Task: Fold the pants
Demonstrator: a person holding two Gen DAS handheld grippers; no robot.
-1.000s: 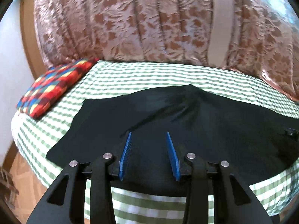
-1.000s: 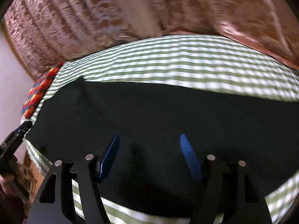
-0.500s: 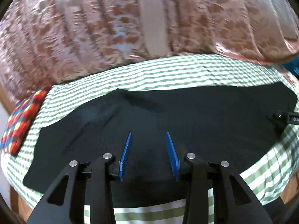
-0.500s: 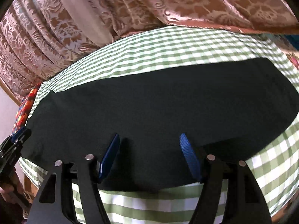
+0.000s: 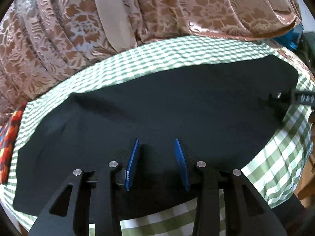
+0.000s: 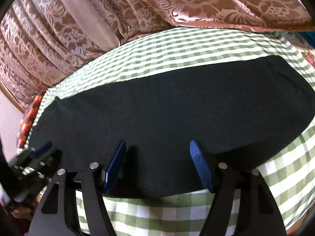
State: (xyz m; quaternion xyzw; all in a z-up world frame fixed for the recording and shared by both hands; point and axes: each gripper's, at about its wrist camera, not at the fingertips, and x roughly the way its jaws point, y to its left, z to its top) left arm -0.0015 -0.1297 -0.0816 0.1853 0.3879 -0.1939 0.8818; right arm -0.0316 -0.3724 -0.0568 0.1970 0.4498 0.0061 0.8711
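A pair of black fabric pants (image 5: pixel 167 118) lies spread flat, as one long dark shape running left to right, on a green-and-white checked cloth (image 5: pixel 275 167) that covers a raised surface. The far long edge of the pants runs roughly parallel to the far edge of the checked cloth, with a wide band of bare checks between them. The near long edge lies close to where the checked cloth rolls over and drops away, with a narrower strip of checks showing below it. At the right end the pants finish in a rounded corner (image 6: pixel 295 90) with checked cloth free beyond it; at the left end they stop just short of a red, orange and blue patterned cushion (image 5: pixel 7 147) at the cloth's left edge. Behind the far edge hangs a brown-and-silver floral brocade curtain (image 5: pixel 177 9) with a plain beige band (image 5: pixel 112 15) running down it.

The left gripper (image 5: pixel 157 157) hovers over the near edge of the pants, towards the left-middle, its blue-padded jaws moderately apart with nothing between them. The right gripper (image 6: pixel 158 157) sits over the near edge further right, jaws spread wider, also empty. Whether either set of fingertips touches the fabric cannot be told. In the right wrist view the left gripper appears at the near left.
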